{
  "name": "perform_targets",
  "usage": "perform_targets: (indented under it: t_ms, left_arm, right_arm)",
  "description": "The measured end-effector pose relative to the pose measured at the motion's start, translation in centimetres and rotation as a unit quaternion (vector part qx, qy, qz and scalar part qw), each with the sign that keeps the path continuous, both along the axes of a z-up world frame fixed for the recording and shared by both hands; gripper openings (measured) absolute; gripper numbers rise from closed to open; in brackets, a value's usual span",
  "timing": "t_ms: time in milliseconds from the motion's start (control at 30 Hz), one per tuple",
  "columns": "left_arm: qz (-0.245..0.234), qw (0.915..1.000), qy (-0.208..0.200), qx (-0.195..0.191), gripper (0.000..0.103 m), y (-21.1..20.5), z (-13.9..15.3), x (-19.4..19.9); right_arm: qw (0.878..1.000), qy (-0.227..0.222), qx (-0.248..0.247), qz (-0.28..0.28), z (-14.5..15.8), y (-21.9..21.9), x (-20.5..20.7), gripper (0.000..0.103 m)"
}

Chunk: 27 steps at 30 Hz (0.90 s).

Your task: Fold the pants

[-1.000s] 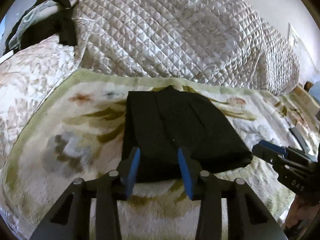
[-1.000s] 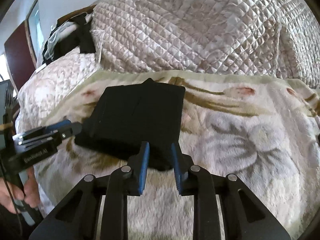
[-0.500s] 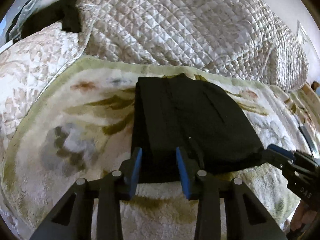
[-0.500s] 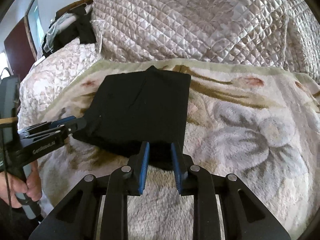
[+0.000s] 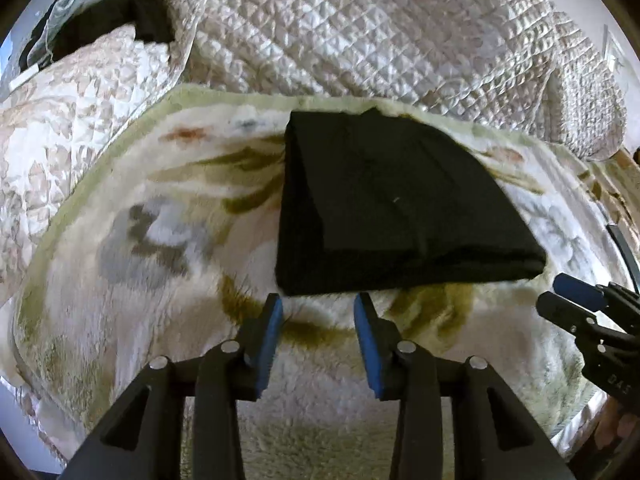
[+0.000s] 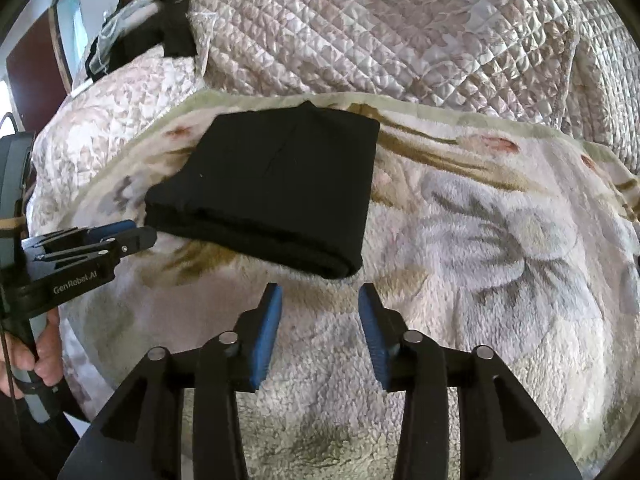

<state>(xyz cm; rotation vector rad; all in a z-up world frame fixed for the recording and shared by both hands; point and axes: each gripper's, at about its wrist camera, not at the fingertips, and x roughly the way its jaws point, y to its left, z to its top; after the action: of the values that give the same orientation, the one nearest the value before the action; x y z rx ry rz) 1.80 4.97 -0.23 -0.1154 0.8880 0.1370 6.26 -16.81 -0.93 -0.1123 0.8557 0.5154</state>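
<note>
The black pants (image 5: pixel 384 208) lie folded into a flat rectangle on a fleecy floral blanket (image 5: pixel 160 248); the right wrist view shows the pants (image 6: pixel 276 192) too. My left gripper (image 5: pixel 318 304) hovers just in front of the fold's near edge, jaws opening, nothing between the blue pads. My right gripper (image 6: pixel 320 294) sits just short of the fold's near right corner, jaws opening too and holding nothing. Each gripper shows in the other's view: the right one (image 5: pixel 560 292) at the right edge, the left one (image 6: pixel 136 232) at the left edge, held by a hand (image 6: pixel 36 356).
A quilted satin bedspread (image 5: pixel 380 28) is heaped behind the blanket. Dark clothes (image 5: pixel 108 20) lie piled at the far left corner of the bed. A dark wooden door (image 6: pixel 32 76) stands at the left of the right wrist view.
Both grippers have let go of the pants' near edge, opened wider and drawn back a little. The folded pants now lie free on the blanket.
</note>
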Motion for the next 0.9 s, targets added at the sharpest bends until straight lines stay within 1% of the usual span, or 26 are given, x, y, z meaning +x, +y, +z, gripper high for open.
perform_targets:
  t_ms: [67,133,167,200,300,433,633,900]
  left_arm:
    - [0.002,1.0000,0.007,-0.004,0.048,0.2,-0.5,0.0]
    - [-0.006,1.0000,0.006,-0.001,0.054,-0.1,-0.5,0.0]
    - [-0.011,0.9999,0.006,0.000,0.059,-0.2,-0.6,0.0]
    - [-0.014,0.9999,0.006,0.003,0.062,-0.4,-0.7,0.0]
    - [-0.024,0.9995,0.007,0.022,0.063,-1.0,-0.8,-0.1]
    - [-0.027,0.9995,0.006,0.015,0.064,-0.7,-0.7,-0.2]
    - [-0.030,0.9991,0.008,0.029,0.065,-1.1,-0.8,-0.1]
    - [-0.030,0.9991,0.010,0.029,0.066,-1.0,-0.9,0.0]
  right_arm:
    - [1.000,0.018,-0.008,-0.004,-0.9,-0.1,0.4,0.041]
    - [1.000,0.016,-0.008,-0.002,-1.0,-0.1,0.4,0.044]
    - [1.000,0.015,-0.009,0.002,-1.0,0.0,0.4,0.049]
    - [1.000,0.013,-0.011,0.006,-1.1,0.2,0.3,0.051]
    - [1.000,-0.003,-0.028,0.010,-1.2,0.6,-0.1,0.052]
    - [1.000,-0.006,-0.023,0.010,-1.2,0.4,0.0,0.054]
    - [1.000,-0.018,-0.023,0.011,-1.4,0.5,0.0,0.056]
    - [0.999,-0.027,-0.023,0.014,-1.5,0.5,-0.1,0.058]
